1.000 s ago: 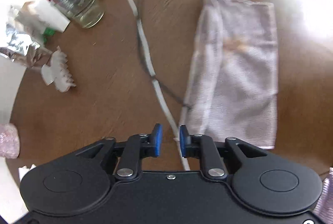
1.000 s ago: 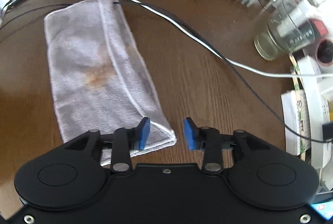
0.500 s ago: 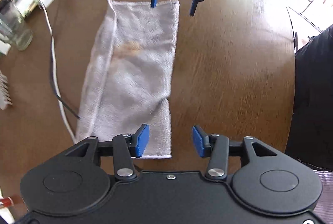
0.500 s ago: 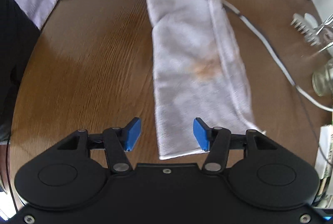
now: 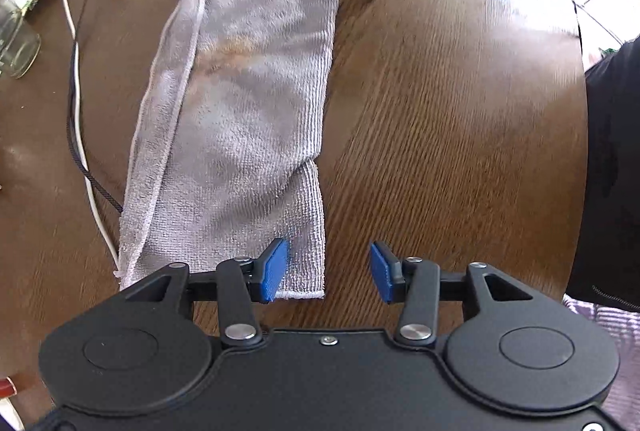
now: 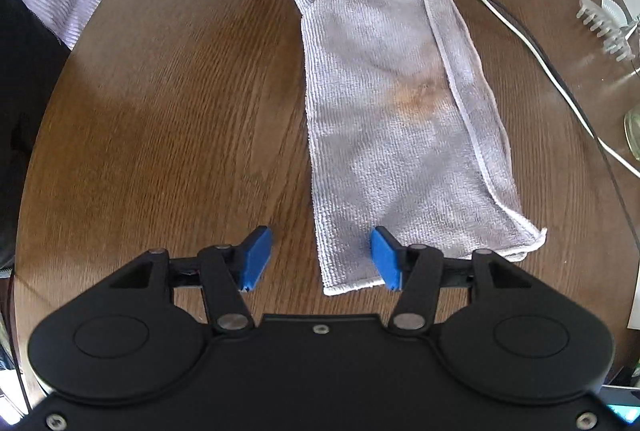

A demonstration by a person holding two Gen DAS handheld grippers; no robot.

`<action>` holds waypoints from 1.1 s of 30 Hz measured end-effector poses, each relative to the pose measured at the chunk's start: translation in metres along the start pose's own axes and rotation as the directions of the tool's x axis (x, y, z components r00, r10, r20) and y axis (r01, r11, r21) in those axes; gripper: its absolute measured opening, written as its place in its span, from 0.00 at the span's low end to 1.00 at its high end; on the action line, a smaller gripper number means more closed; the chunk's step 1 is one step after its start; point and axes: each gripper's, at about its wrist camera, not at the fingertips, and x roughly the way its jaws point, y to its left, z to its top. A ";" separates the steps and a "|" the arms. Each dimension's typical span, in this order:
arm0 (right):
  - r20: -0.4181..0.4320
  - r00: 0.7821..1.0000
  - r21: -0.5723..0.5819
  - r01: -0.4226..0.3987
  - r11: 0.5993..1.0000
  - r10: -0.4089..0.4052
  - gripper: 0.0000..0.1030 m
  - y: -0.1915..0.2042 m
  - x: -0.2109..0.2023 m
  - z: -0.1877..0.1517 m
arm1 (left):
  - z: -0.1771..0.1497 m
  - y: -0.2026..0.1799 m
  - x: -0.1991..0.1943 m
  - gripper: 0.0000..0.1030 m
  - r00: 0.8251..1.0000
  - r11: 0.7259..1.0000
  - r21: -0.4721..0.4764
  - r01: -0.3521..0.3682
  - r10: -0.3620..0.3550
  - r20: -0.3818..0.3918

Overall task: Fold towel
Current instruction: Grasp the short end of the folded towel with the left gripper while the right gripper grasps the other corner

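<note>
Towel [image 5: 240, 119] corner between left gripper [image 5: 328, 273] jaws

This looks like a lived-in home, at a round dark wooden table [image 5: 440, 119] rather than a workbench. Along its far edge sit a glass jar [image 5: 16, 43], a hair claw clip [image 6: 604, 27] (pale plastic) and trailing cables [image 5: 78, 135], ordinary household clutter.

Glass jar [image 5: 16, 39], seemingly, cut by edge
</note>
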 end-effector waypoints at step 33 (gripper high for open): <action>0.009 1.000 0.022 -0.026 0.999 0.026 0.37 -0.014 -0.003 -0.006 | -0.023 0.018 -0.005 0.13 0.996 0.997 -0.004 -0.072 0.072 0.042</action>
